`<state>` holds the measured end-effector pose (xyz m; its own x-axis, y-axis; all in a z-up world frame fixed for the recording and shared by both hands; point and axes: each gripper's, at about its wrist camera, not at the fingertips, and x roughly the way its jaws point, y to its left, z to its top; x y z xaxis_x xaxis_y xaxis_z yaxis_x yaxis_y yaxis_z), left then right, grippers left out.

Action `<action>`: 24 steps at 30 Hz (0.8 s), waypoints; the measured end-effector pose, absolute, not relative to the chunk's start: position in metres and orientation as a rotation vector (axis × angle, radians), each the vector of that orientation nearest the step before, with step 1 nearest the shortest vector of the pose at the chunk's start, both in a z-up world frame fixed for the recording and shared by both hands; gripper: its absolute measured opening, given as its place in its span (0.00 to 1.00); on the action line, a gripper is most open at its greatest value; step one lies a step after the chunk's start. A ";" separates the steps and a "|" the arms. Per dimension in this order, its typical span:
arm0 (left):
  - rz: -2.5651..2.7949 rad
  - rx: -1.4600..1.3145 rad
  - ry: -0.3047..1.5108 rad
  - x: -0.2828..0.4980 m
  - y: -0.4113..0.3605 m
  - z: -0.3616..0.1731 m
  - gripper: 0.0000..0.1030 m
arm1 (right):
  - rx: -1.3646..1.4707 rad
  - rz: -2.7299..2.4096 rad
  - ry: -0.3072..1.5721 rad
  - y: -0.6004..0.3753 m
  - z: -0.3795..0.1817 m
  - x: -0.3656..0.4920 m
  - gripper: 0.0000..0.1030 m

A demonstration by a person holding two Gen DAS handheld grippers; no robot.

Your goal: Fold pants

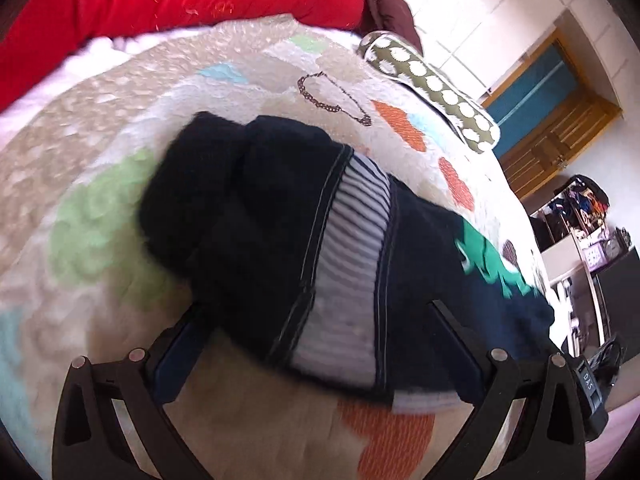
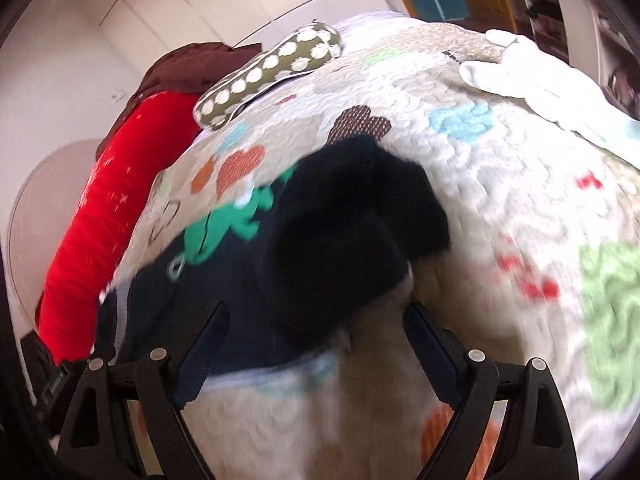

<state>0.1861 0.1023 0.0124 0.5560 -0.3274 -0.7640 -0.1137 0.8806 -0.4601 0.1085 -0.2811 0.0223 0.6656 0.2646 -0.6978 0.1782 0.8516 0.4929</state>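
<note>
A: Pants [image 1: 256,216], dark navy, lie bunched on the quilt [image 1: 100,128] in the middle of the bed, with a striped lining panel [image 1: 352,248] turned out and a green print [image 1: 484,260] toward one end. They look partly folded to me, legs doubled over in a thick lump

B: And the grippers?

A: The left gripper [image 1: 316,320] has its jaws spread wide, one finger at each side of the striped part, fabric lying between them but nothing pinched. The right gripper [image 2: 316,320] is the same in its own view: jaws wide apart, straddling the dark lump, holding nothing

B: So what could go wrong?

A: Both views are smeared with motion, so I'd guess the hands are moving fast. If the jaws close now, they may catch only the top layer, and the fold underneath would drag open. They could also nip the quilt along with the cloth, since its puffy surface sits right under the fingertips

B: Anything nearby to worry about?

A: A thin chain [image 1: 332,96] lies on the quilt just beyond the pants; a sweep that way could snag it. The dotted pillow [image 1: 436,88] and red bedding [image 1: 180,4] are well apart, and the white garment [image 2: 520,76] is off toward the far edge
</note>
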 end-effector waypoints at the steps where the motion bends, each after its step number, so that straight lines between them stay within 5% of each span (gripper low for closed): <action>1: -0.110 -0.505 0.990 0.192 0.102 0.010 1.00 | 0.586 0.039 0.849 -0.284 0.021 0.120 0.86; 2: -0.088 -0.504 0.993 0.196 0.101 0.010 0.98 | 0.598 0.027 0.845 -0.286 0.020 0.125 0.83; 3: -0.064 -0.487 0.998 0.201 0.098 0.011 0.76 | 0.608 0.002 0.841 -0.289 0.020 0.136 0.66; 4: -0.048 -0.456 1.012 0.205 0.095 0.013 0.33 | 0.606 -0.014 0.841 -0.291 0.020 0.140 0.38; 5: -0.078 -0.450 1.034 0.208 0.093 0.014 0.17 | 0.619 -0.019 0.854 -0.294 0.019 0.146 0.28; 10: -0.141 -0.530 1.026 0.191 0.107 0.029 0.13 | 0.718 0.053 0.843 -0.304 0.030 0.135 0.19; 24: -0.119 -0.441 0.972 0.063 0.104 0.048 0.17 | 0.700 0.125 0.843 -0.315 0.048 0.016 0.23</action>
<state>0.0634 0.1040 0.0480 0.5652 -0.2917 -0.7717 -0.0971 0.9054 -0.4133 0.0165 -0.3149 0.0476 0.6725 0.3677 -0.6423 0.1650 0.7716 0.6144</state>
